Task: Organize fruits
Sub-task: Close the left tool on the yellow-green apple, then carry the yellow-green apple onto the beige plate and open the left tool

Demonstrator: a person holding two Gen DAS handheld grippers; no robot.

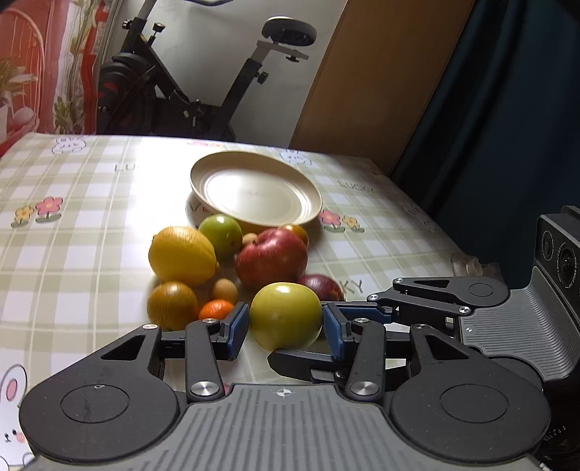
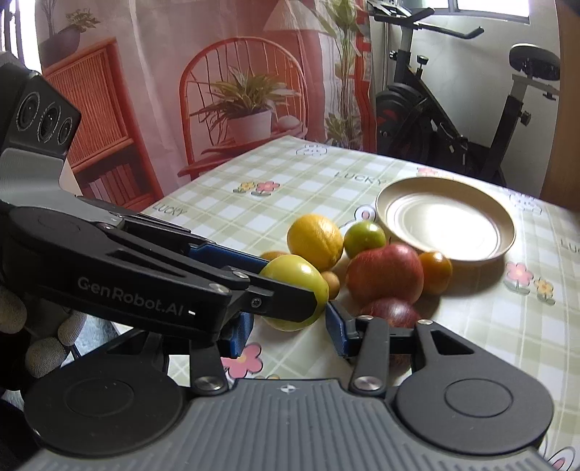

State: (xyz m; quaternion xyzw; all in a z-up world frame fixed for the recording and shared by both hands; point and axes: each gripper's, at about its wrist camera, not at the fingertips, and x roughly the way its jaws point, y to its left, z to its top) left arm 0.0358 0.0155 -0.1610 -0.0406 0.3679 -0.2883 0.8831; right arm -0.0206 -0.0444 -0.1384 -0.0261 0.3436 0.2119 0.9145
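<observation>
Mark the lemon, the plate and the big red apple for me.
lemon (image 1: 182, 255), left wrist view, middle of its yellow skin
plate (image 2: 502, 242), right wrist view, near right rim
red apple (image 1: 271, 256), left wrist view, centre of its front face

Lit by daylight from a window (image 2: 489, 9) high at the back. Strong white glare on the plate (image 2: 445, 223) and the glossy tablecloth (image 1: 152, 170). Soft shadows under the fruit. Slightly blurred throughout, bent and dark toward the corners.
</observation>
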